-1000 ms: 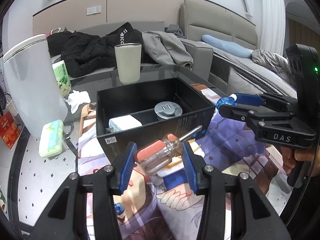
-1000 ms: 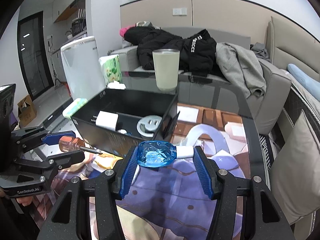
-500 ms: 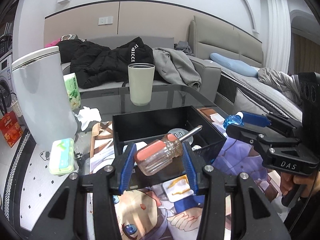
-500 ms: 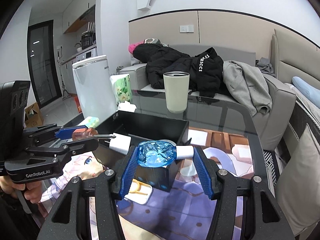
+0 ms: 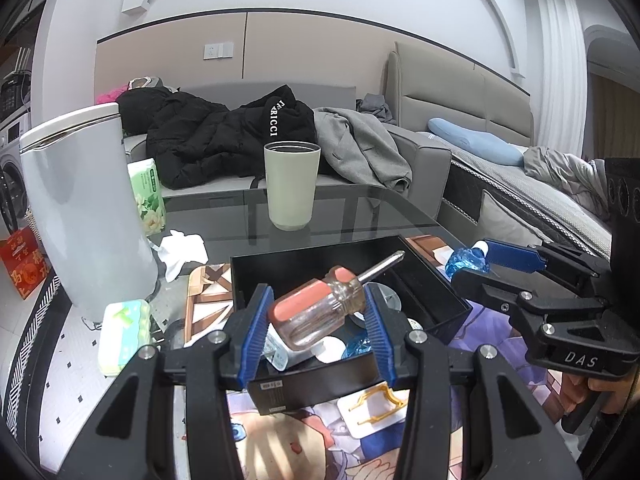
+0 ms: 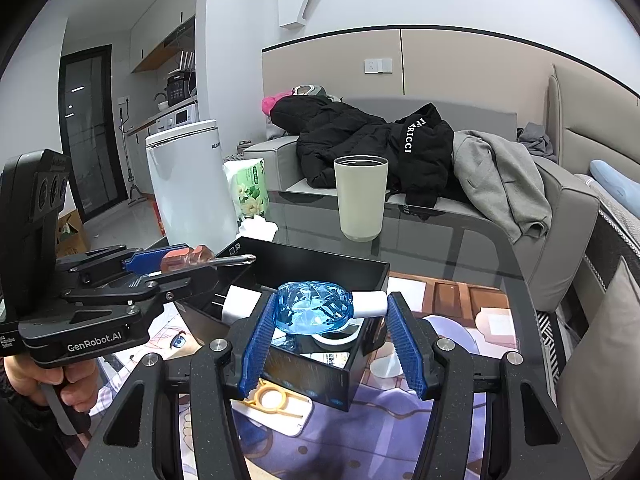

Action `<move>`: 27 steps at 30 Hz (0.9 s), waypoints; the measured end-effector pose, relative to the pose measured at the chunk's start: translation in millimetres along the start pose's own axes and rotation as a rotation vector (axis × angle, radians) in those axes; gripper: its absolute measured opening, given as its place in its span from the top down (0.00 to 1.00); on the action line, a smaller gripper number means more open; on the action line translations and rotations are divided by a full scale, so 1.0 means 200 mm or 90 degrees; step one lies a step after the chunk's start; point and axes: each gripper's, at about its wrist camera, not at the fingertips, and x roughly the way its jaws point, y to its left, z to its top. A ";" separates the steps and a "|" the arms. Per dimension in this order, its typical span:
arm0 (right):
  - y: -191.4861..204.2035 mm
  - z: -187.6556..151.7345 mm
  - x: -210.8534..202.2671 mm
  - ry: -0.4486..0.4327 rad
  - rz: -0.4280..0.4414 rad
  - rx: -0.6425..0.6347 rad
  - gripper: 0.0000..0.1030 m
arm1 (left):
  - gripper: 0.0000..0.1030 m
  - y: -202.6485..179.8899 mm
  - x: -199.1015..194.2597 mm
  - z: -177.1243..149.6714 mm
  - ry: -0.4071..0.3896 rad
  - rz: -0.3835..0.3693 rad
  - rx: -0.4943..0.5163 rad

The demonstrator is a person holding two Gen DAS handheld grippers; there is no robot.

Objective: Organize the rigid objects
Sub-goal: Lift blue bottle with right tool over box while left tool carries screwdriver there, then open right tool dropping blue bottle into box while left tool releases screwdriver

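Both tools have been lifted over the black box (image 5: 424,280), left tool (image 5: 316,316) pinching the screwdriver (image 5: 320,306), right tool (image 6: 330,312) pinching the blue bottle (image 6: 316,306), probably so they can be dropped in.

The left gripper (image 5: 316,322) is clamped on a screwdriver (image 5: 320,306), its blue pads pressing the clear-and-red handle, and hangs over the near wall of the black box (image 5: 356,380), tilted downward. The right gripper (image 6: 330,330) is closed on a blue bottle (image 6: 316,308), above the same box's near corner. A hand (image 6: 48,380) grips the left gripper's trigger handle beside the box.
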 end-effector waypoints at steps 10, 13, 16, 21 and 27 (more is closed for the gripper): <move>-0.01 0.00 0.08 0.009 0.001 -0.005 0.45 | 0.56 0.02 0.06 0.01 0.001 0.005 -0.003; -0.01 0.01 0.10 0.012 0.003 -0.007 0.45 | 0.56 0.02 0.09 0.01 0.006 0.004 -0.002; 0.00 0.01 0.13 0.015 0.001 -0.017 0.45 | 0.56 0.02 0.11 0.01 0.006 0.007 0.005; 0.01 0.00 0.18 0.025 0.002 -0.022 0.45 | 0.56 0.02 0.13 0.00 0.013 0.007 0.004; 0.04 0.00 0.23 0.035 -0.005 -0.041 0.45 | 0.56 0.03 0.16 0.00 0.022 0.005 0.004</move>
